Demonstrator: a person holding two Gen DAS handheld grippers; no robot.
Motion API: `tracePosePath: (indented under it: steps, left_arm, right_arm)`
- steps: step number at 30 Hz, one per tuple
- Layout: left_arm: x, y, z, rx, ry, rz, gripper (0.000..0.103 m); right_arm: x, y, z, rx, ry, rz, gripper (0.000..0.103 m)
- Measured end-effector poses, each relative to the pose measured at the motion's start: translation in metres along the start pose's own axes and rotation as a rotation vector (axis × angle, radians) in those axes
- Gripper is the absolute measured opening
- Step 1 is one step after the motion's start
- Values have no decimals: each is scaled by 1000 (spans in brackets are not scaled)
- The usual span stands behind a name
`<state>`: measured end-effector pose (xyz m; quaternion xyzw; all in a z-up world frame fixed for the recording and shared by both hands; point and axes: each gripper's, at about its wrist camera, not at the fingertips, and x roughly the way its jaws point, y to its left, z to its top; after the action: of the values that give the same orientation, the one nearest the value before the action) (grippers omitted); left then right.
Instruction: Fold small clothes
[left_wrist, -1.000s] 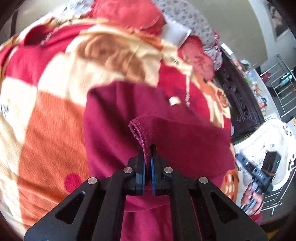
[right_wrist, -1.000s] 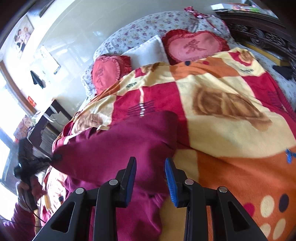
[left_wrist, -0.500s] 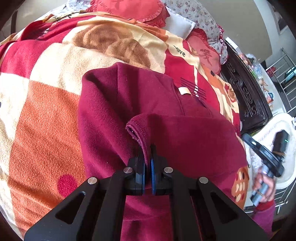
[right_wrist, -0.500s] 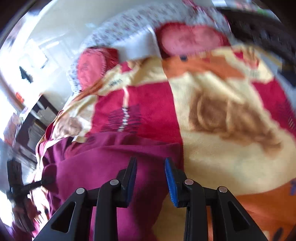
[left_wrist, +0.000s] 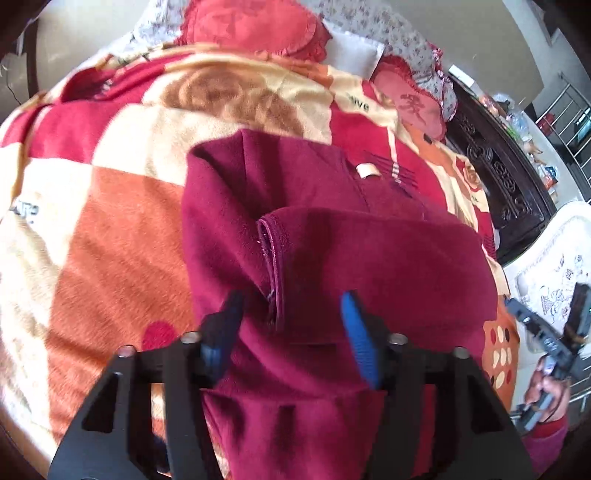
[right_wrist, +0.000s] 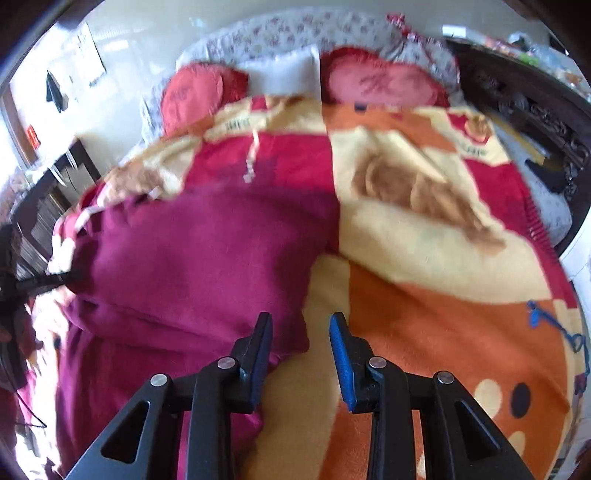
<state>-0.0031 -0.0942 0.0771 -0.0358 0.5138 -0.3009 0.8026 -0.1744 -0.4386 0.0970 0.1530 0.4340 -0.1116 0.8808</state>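
A maroon fleece garment (left_wrist: 369, 266) lies partly folded on the patterned blanket (left_wrist: 110, 229), with a white neck label (left_wrist: 367, 170) at its far side. My left gripper (left_wrist: 291, 317) hovers over it, its jaws opening; the hemmed cuff edge (left_wrist: 273, 254) lies loose between the blue pads, which do not press it. In the right wrist view the same garment (right_wrist: 207, 258) fills the left half. My right gripper (right_wrist: 301, 343) stands open just above the garment's near right corner and the blanket (right_wrist: 424, 295), holding nothing. The other gripper (left_wrist: 546, 332) and a hand show at the far right.
Red heart-shaped cushions (right_wrist: 376, 83) and floral pillows (right_wrist: 280, 33) line the head of the bed. A dark carved wooden frame (left_wrist: 506, 181) runs along the bed's side, with a white table (left_wrist: 554, 266) and a metal rack (left_wrist: 569, 110) beyond.
My left gripper has let go of the cuff it was pinching; its pads have parted and the cuff has dropped onto the garment. My right gripper has swung sideways, still open the same width.
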Motion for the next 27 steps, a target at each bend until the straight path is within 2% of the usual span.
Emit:
tracePosePath:
  steps: [2, 5, 8, 12, 15, 20, 22, 24, 27]
  left_arm:
    - [-5, -4, -4, 20, -8, 41, 57]
    - [-13, -9, -13, 37, -25, 83, 57]
    - [-20, -16, -24, 70, -38, 139, 57]
    - [-28, -21, -38, 85, -40, 177, 57]
    - [-34, -24, -48, 109, -47, 198, 57]
    - [-41, -28, -62, 131, -49, 216, 57]
    - [-44, -30, -66, 129, -52, 214, 57]
    - [-47, -32, -72, 134, -59, 222, 57]
    - [-50, -37, -80, 144, -52, 210, 57]
  right_arm:
    - [-11, 7, 6, -2, -37, 55, 30]
    - [-5, 23, 13, -29, -43, 39, 30]
    - [16, 30, 11, -25, -17, 57, 30]
    - [52, 28, 7, -14, 63, -15, 30]
    - [43, 29, 4, -8, 53, -23, 30]
    - [6, 40, -6, -4, 52, 27, 30]
    - [-9, 44, -15, 6, 50, 57, 34]
    - [-21, 50, -24, 11, 55, 84, 45]
    - [-38, 59, -43, 7, 55, 103, 45]
